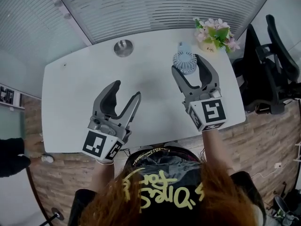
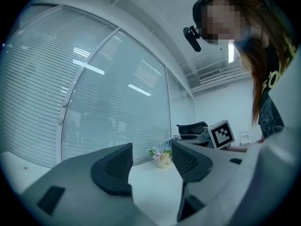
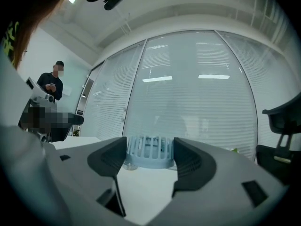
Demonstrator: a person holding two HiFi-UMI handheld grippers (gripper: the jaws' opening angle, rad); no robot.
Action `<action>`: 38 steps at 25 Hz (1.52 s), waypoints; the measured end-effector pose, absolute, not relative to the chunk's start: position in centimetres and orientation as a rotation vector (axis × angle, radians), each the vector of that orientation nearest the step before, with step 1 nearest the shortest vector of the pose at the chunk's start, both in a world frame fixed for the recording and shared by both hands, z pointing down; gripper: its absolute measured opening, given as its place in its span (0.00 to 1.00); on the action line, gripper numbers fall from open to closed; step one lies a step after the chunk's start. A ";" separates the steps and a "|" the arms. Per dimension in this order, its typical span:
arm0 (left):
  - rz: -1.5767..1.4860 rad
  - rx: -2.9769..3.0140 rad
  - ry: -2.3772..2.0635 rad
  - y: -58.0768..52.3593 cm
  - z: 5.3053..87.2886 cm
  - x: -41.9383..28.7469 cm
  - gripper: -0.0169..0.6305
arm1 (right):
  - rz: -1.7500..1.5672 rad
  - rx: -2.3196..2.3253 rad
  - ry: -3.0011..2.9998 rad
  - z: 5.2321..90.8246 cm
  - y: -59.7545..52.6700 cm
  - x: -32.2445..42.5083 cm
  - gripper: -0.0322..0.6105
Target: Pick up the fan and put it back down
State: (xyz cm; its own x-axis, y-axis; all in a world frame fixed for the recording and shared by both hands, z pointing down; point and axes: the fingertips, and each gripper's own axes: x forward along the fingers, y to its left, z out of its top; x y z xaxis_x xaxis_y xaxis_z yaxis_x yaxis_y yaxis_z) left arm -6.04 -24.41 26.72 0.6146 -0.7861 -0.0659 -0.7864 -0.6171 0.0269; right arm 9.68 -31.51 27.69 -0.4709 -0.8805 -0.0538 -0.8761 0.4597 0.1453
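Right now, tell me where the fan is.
In the head view the fan stands on the far right part of the table, just ahead of the open jaws of the right gripper, with the flowers to its right.

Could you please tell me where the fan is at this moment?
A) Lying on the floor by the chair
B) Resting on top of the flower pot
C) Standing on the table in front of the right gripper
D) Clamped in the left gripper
C: the fan stands on the white table, and in the right gripper view it shows through the gap between the open jaws of the right gripper, which do not close on it.
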 end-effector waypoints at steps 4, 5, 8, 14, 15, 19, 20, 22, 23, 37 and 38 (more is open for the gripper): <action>0.113 -2.801 1.381 -24.4 26.4 -5.4 0.41 | -0.269 1.609 -2.711 25.5 -30.7 10.3 0.54; 0.112 -2.796 1.384 -24.4 26.3 -5.3 0.41 | -0.275 1.608 -2.721 25.0 -30.5 10.4 0.54; 0.115 -2.785 1.392 -24.5 26.0 -5.2 0.40 | -0.334 1.603 -2.737 23.8 -30.0 10.8 0.54; 0.116 -2.779 1.390 -24.7 26.0 -4.7 0.40 | -0.412 1.589 -2.762 22.4 -29.4 11.1 0.54; 0.116 -2.781 1.387 -24.8 26.0 -4.5 0.40 | -0.413 1.586 -2.763 22.3 -29.4 11.1 0.54; 0.112 -2.793 1.368 -25.0 26.1 -4.0 0.40 | -0.404 1.590 -2.760 22.3 -29.4 11.3 0.54; 0.110 -2.796 1.367 -25.1 26.2 -4.0 0.40 | -0.401 1.590 -2.760 22.3 -29.5 11.4 0.54; 0.107 -2.799 1.368 -25.3 26.3 -4.0 0.40 | -0.396 1.591 -2.763 22.4 -29.7 11.4 0.54; 0.107 -2.801 1.368 -25.4 26.3 -4.0 0.40 | -0.392 1.593 -2.764 22.4 -29.8 11.5 0.54; 0.037 -2.885 1.345 -27.0 29.2 -3.7 0.39 | -0.227 1.606 -2.710 26.9 -31.7 12.0 0.54; 0.033 -2.893 1.340 -27.1 29.4 -3.7 0.39 | -0.210 1.605 -2.705 27.4 -31.8 12.0 0.54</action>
State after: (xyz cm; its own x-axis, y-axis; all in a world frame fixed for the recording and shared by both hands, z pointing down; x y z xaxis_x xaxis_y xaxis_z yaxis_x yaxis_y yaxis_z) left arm -3.66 -27.11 29.40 0.6468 -0.7626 0.0009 -0.7617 -0.6459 0.0511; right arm 11.95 -31.79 27.42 -0.4815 -0.8731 -0.0765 -0.8745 0.4727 0.1089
